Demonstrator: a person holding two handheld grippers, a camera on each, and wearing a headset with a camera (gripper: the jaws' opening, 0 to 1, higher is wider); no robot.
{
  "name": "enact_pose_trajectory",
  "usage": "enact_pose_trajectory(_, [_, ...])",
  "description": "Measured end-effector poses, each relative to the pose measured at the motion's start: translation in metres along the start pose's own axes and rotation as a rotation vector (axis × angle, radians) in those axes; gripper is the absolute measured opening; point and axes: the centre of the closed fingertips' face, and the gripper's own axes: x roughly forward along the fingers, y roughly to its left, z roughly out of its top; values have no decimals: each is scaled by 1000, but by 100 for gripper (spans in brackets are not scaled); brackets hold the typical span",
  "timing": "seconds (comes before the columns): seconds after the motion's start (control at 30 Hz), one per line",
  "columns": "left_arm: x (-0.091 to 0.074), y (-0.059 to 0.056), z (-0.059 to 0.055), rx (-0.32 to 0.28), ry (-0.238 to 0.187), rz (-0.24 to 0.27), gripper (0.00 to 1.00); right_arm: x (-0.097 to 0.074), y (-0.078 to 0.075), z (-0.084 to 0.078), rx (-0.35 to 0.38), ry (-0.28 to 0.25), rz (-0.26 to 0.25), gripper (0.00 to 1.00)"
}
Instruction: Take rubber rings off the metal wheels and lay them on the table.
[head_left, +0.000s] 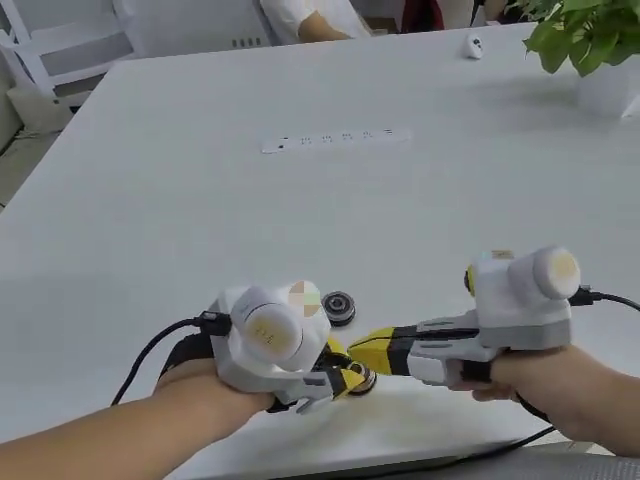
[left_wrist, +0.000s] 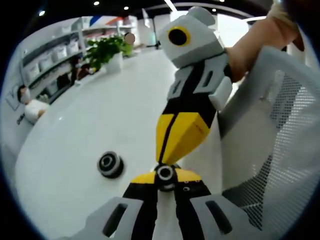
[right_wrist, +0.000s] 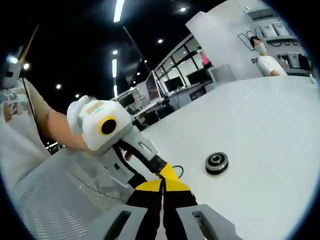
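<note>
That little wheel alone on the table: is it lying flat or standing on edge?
Lying flat: the wheel rests on the table with its round face and centre hole turned upward, as both gripper views show.

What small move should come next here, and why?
Probably draw the right gripper gently away to peel the rubber ring: the left gripper holds a small metal wheel, and the right gripper's shut tips meet its rim.
</note>
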Motion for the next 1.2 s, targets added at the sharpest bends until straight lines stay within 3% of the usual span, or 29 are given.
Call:
enact_pose_trajectory(0.1, [0,0,0,-6,-8,1,11,-10,-14,-10,-20,29,-41,0])
enact_pose_trajectory(0.2, [0,0,0,-8,-7,2,11,-15,-19,-21,-43,72,-47,0])
enact_pose_trajectory(0.47, [-1,0,-1,-14,-11,1,11,-10,-17,-42,-151,161,-37,18])
enact_pose_trajectory(0.8, [0,0,-1,-24,-14,1,11,3,-23,-42,-198,164,-48,29])
enact_pose_trajectory(1.0, [0,1,-2,-29,-14,3,12,10,-21,-41,-216,173,-34,23])
enact_pose_trajectory(1.2, [0,1,-2,-29,-17,4,12,8,-20,-42,-206,162,-58,22])
